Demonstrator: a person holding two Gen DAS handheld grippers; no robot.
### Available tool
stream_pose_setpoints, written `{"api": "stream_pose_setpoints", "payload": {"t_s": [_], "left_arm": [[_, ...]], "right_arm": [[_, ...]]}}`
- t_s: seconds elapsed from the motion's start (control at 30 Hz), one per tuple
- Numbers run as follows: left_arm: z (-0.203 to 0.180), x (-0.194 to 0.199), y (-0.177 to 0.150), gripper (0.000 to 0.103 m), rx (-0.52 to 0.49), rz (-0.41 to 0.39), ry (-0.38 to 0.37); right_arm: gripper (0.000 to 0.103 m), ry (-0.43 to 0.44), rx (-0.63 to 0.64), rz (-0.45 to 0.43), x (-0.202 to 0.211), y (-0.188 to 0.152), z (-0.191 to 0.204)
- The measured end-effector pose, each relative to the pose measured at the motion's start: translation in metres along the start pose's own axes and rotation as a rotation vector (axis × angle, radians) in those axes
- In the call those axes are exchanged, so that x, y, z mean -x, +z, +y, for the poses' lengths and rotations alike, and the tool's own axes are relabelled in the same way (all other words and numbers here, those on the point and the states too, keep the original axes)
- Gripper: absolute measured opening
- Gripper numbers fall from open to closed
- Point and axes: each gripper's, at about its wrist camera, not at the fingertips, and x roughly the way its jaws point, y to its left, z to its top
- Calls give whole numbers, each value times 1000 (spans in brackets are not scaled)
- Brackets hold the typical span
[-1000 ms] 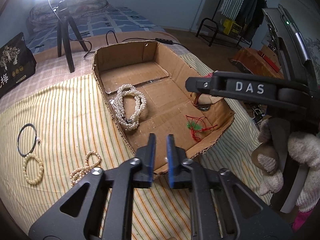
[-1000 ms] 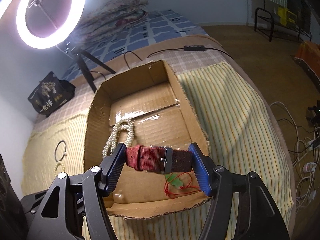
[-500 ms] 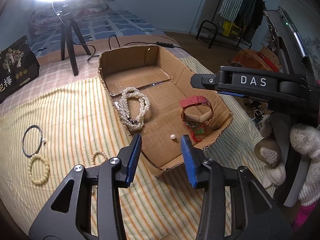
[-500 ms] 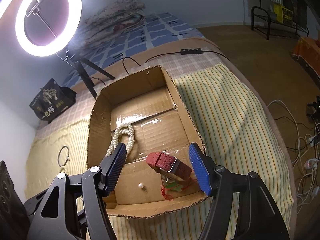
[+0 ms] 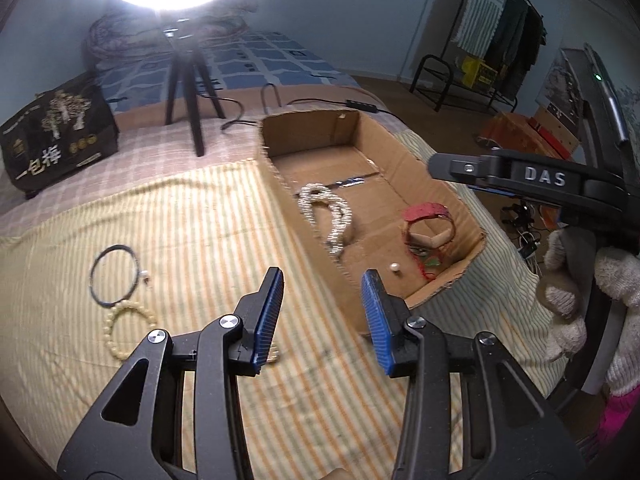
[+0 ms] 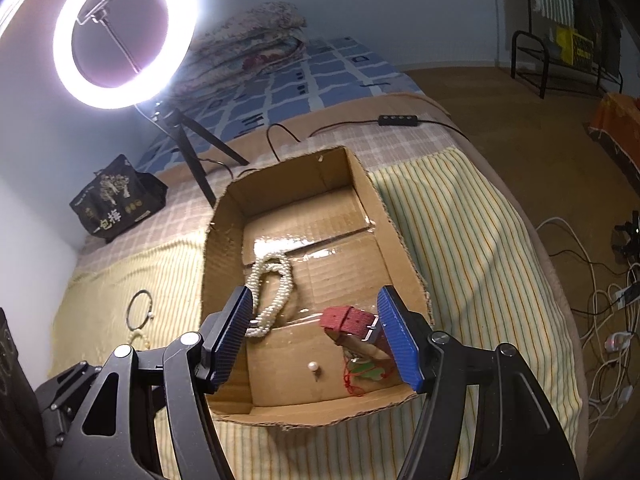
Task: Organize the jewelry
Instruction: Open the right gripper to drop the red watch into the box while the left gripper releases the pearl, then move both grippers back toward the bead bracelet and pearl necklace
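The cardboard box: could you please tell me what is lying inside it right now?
Inside the box lie a pearl necklace, a red watch, a loose pearl and a green charm on red string. The right gripper hides part of the watch and charm.

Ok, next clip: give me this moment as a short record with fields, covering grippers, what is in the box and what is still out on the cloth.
left gripper: open, empty, above the striped cloth beside the box
right gripper: open, empty, over the box
cardboard box: open-topped, on the cloth
in box: pearl necklace, red watch, loose pearl, red-string green charm
on cloth: black bangle, cream bead bracelet; another beaded piece partly hidden behind the left gripper
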Motion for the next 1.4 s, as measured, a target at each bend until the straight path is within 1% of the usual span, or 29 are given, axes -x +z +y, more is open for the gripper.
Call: {"api": "stream_pose_setpoints", "payload": {"t_s": [0.4,0.53,0.67,0.73,0.77,0.8,0.93,1.03,1.13,1.2,1.23,1.3,1.4], "left_arm": [[67,26,-5,41,92,-13,81],[95,32,-11,41,148,-4,109],[117,37,-19,41,192,11,139],[128,38,-24,45,207,20,153],[133,39,-26,51,214,24,158],[137,40,-29,53,221,26,164],[151,40,-39,53,253,44,175],[155,38,-45,53,267,61,170],[155,31,-52,54,259,93,165],[153,25,-57,62,256,116,159],[153,23,-58,64,255,122,158],[151,16,-61,65,250,140,163],[152,7,-63,65,256,155,170]], "right_arm": [[64,53,89,-19,7,-2,46],[64,69,126,-20,9,-8,61],[64,92,171,-2,8,-17,79],[64,104,196,11,7,-22,86],[64,115,214,22,5,-27,92],[64,125,231,34,4,-31,98],[64,155,292,87,-4,-51,116],[64,167,346,143,-15,-69,130],[64,159,390,197,-28,-86,140],[64,148,413,230,-37,-96,144],[64,142,424,253,-43,-101,146],[64,133,443,285,-51,-109,149],[64,119,473,310,-59,-118,152]]}}
